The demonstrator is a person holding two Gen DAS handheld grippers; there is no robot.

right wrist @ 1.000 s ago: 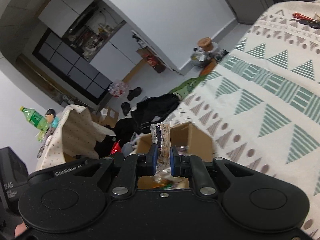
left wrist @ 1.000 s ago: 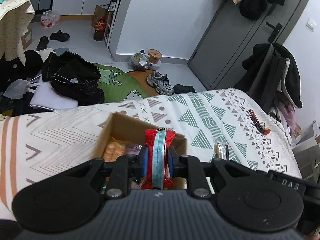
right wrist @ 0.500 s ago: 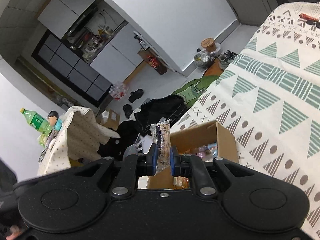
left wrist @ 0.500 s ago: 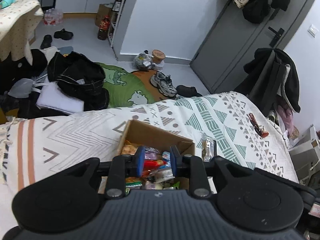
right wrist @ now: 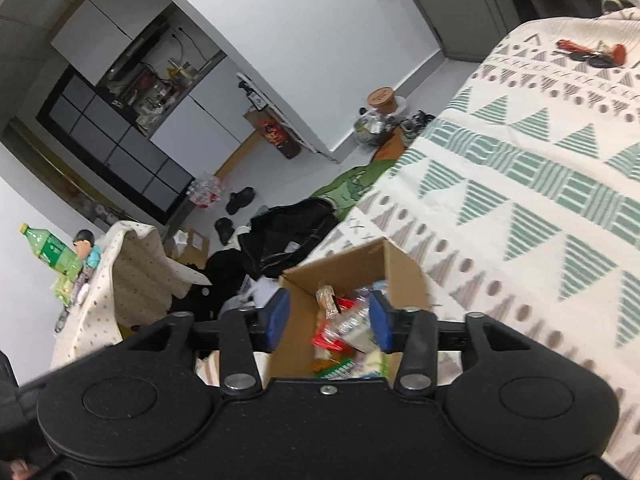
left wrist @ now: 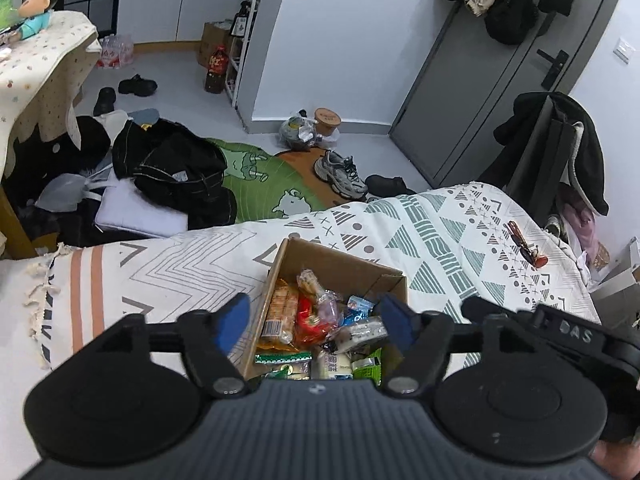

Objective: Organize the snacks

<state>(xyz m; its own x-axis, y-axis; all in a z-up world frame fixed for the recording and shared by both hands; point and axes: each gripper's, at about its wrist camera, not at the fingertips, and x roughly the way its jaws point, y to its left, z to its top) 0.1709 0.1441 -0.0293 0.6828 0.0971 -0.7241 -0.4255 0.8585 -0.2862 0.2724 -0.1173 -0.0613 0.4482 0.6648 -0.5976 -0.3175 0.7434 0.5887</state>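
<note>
Both the left claw [left wrist: 313, 317] and right claw [right wrist: 329, 319] hang wide and empty over the cardboard box [left wrist: 348, 266] of snacks [left wrist: 310, 318] at lower centre, on the bed [left wrist: 440, 232]. The packets look light, crinkly and crushable; pinch one by its sealed edge.

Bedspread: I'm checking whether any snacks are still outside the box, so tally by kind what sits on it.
Cardboard box: 1
Key bunch: 1
Loose snack packets in view: 0
Total on the bedspread: 2
</note>
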